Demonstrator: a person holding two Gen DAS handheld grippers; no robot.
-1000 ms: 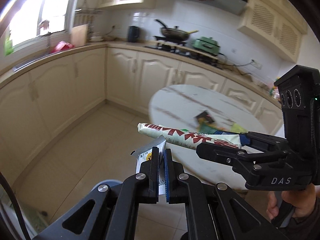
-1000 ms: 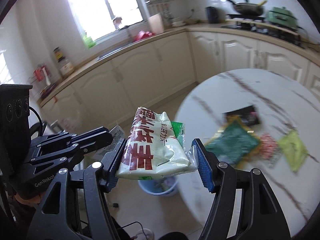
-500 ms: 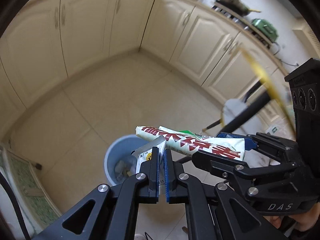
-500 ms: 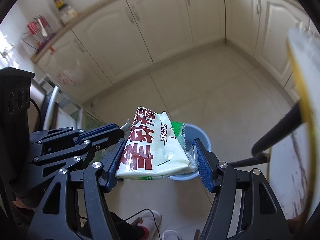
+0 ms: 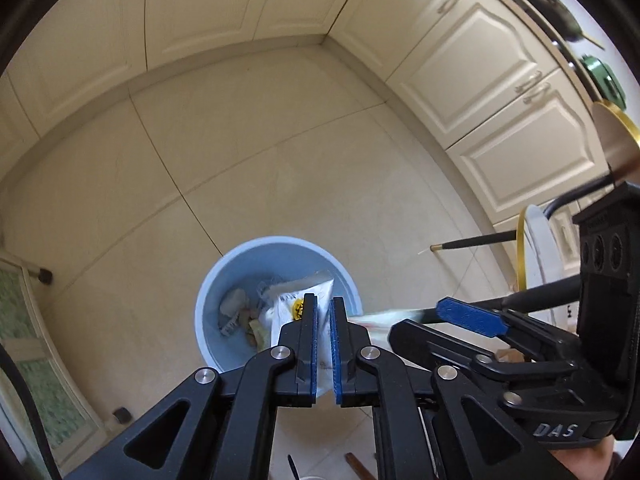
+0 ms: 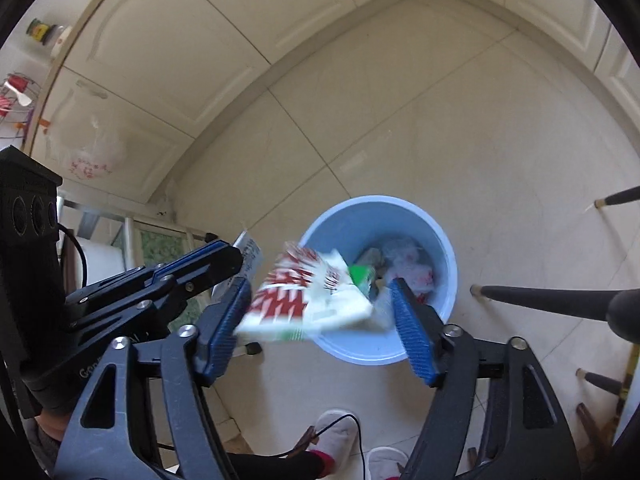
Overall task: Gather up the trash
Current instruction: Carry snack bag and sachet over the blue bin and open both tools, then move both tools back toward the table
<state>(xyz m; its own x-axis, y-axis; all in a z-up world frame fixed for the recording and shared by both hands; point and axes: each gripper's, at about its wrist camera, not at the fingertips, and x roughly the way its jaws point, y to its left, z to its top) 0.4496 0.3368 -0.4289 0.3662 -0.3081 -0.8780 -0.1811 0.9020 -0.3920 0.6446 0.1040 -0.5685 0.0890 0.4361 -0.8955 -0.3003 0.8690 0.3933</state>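
A second earlier both cameras looked across the kitchen at the window, the stove and the round marble counter with wrappers on it; now both pointed down at the tiled floor [image 5: 280, 152] and the pale blue bin [image 5: 344, 276]. The right claw [image 6: 320, 312] had just been opening: its blue pads, which had pressed the sides of the red-and-white packet [image 6: 304, 300] half a second before, stood clear of it, and the packet hung blurred between them, tilted over the near rim of the bin. A green wrapper [image 6: 362, 274] showed just behind it. The left claw [image 5: 323, 316] was nearly closed, its jaws only a sliver apart, with the small white sachet [image 5: 296, 300] bearing a yellow mark sticking up between them, above the bin's opening; whether the pads still pressed it could not be told.

The bin stood on cream floor tiles in the corner of cream panelled cabinets [image 5: 492, 80]. Crumpled scraps lay in its bottom. Dark, gold-tipped legs [image 6: 552, 296] rose beside it, and a gold-edged rim [image 5: 616, 128] showed at the right of the left view. A pan and a green pot sat high on the stove edge. A slippered foot [image 6: 336, 432] and a thin cable showed below the right claw.

Readable writing: "DAS" on the right claw's body; the packet's red characters were too blurred to read
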